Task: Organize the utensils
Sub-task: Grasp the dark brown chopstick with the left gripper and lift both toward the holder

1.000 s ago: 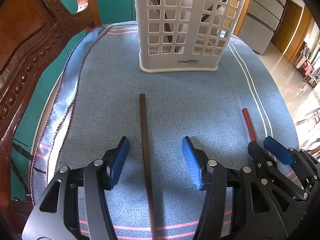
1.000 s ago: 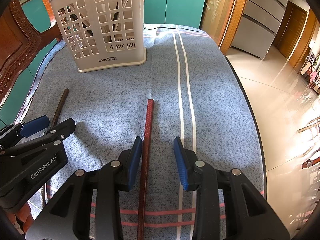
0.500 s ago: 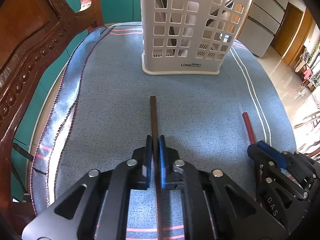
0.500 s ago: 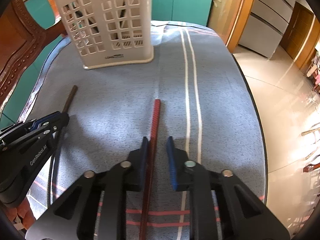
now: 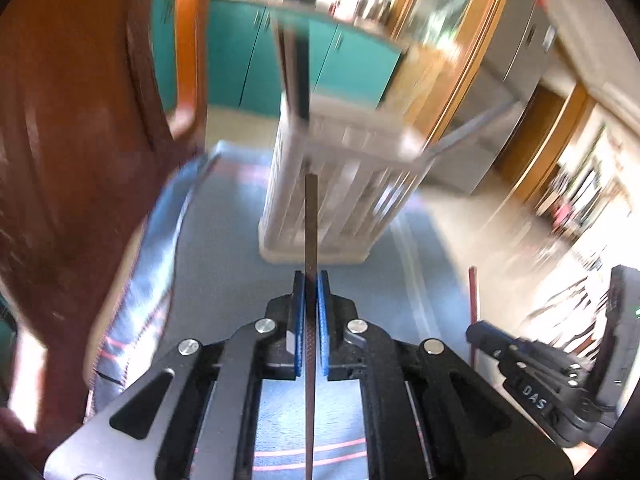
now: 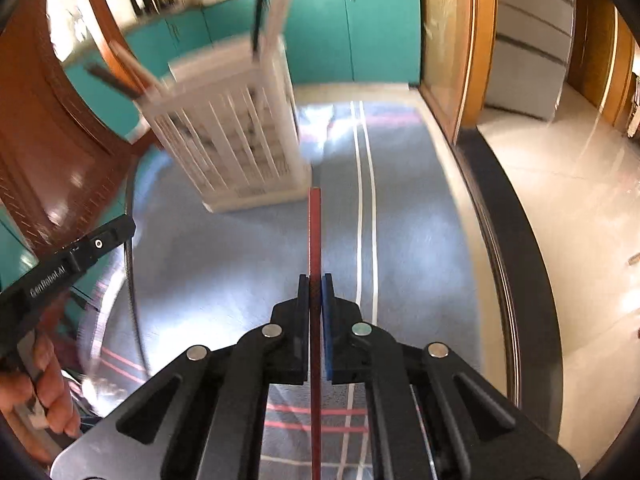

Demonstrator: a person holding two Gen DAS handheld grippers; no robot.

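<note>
My left gripper [image 5: 311, 280] is shut on a dark brown chopstick [image 5: 311, 232], which sticks out forward and is lifted off the blue tablecloth [image 5: 224, 272]. My right gripper [image 6: 315, 282] is shut on a red chopstick [image 6: 315, 228], also raised above the cloth. Ahead of both stands a white perforated utensil basket [image 5: 344, 196], with several sticks leaning out of its top. In the left wrist view the red chopstick [image 5: 473, 292] and the right gripper's body [image 5: 532, 372] show at the lower right. The picture is blurred by motion.
A carved wooden chair [image 5: 80, 160] stands close at the left of the table. The table's dark edge [image 6: 516, 240] runs down the right, with tiled floor beyond. Teal cabinets [image 6: 360, 28] line the back. A hand [image 6: 44, 392] holds the left gripper's handle.
Both grippers closed on their chopsticks and lifted them off the cloth. Both views tilted up, so the basket now looks lower and the room behind shows.
</note>
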